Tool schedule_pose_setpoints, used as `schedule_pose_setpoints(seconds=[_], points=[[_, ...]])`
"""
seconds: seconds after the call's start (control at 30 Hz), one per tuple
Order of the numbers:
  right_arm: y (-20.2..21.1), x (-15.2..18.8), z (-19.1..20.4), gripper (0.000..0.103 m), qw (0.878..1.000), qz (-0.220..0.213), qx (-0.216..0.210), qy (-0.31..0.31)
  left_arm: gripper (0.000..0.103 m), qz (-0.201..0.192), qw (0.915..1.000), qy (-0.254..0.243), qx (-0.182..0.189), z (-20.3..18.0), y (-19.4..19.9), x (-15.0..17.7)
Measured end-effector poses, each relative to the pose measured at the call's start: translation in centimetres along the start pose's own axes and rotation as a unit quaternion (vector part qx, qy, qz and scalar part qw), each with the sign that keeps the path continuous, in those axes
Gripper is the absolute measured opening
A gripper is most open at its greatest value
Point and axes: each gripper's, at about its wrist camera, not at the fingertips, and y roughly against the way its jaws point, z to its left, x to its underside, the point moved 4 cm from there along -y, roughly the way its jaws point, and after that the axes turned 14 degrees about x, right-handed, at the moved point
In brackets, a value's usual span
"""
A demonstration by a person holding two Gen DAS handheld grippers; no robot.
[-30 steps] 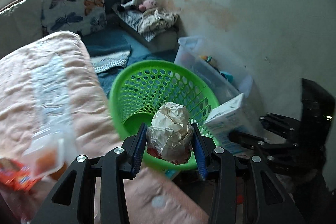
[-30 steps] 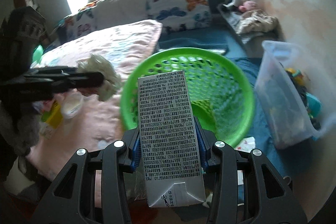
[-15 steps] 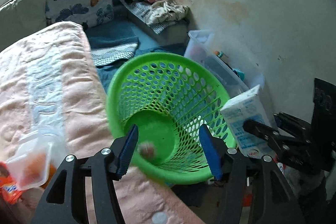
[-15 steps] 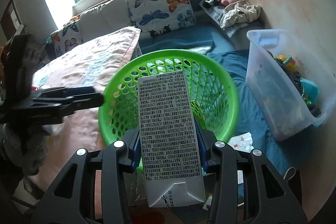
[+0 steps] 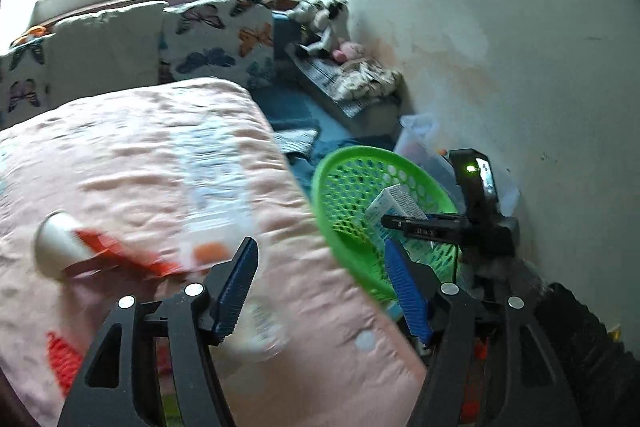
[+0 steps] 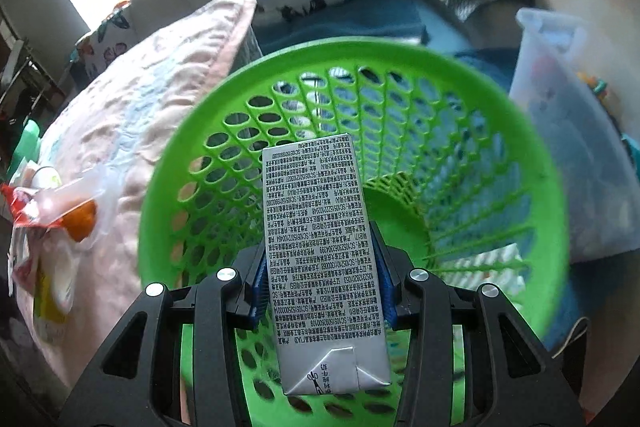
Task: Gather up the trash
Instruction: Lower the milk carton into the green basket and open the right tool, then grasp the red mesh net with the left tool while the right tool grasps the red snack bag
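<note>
Black gripper (image 5: 322, 281) frames (silver screws), blue pads (image 5: 236, 285).

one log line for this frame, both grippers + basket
left gripper: open, empty, over pink blanket | right gripper: shut on carton, above green basket | carton not released

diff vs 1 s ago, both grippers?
The left gripper let go of the crumpled paper over the green basket, opened, and swung left toward the trash on the pink blanket. The right gripper stays clamped on the milk carton, now lower into the basket.
</note>
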Motion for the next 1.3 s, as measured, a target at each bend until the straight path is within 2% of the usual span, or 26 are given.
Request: schedule_pose_setpoints(seconds=[0.17, 0.3, 0.37, 0.43, 0.6, 0.77, 0.97, 1.1, 1.3], points=[[-2.4, -0.2, 0.4, 0.045, 0.999, 0.027, 0.038, 0.001, 0.065, -0.033, 0.9986, 0.020, -0.036, 3.0, 4.9, 1.7], [-3.1, 0.0, -0.1, 0.045, 0.998, 0.036, 0.051, -0.006, 0.066, -0.053, 0.9952, 0.041, -0.071, 5.9, 8.6, 3.0], [-3.0, 0.1, -0.5, 0.046, 0.998, 0.034, 0.053, -0.010, 0.076, -0.064, 0.9923, 0.050, -0.093, 7.3, 10.4, 4.0], [-2.6, 0.1, -1.0, 0.050, 0.997, 0.028, 0.066, -0.010, 0.077, -0.071, 0.9897, 0.061, -0.108, 8.5, 11.8, 4.9], [-1.1, 0.5, -2.0, 0.051, 0.997, 0.016, 0.070, -0.019, 0.077, -0.074, 0.9831, 0.097, -0.137, 11.5, 14.1, 7.3], [2.3, 1.5, -1.7, 0.051, 0.998, -0.016, 0.055, -0.013, 0.077, -0.066, 0.9805, 0.107, -0.152, 12.5, 14.9, 9.6], [7.4, 3.0, 0.7, 0.056, 0.997, -0.069, 0.043, 0.012, 0.078, -0.045, 0.9826, 0.107, -0.145, 12.6, 14.0, 11.8], [10.3, 4.1, 2.8, 0.061, 0.994, -0.099, 0.024, 0.028, 0.078, -0.032, 0.9831, 0.105, -0.147, 13.0, 12.9, 12.1], [12.9, 5.3, 6.3, 0.063, 0.992, -0.118, -0.005, 0.055, 0.078, -0.028, 0.9802, 0.132, -0.145, 15.0, 11.0, 11.7]])
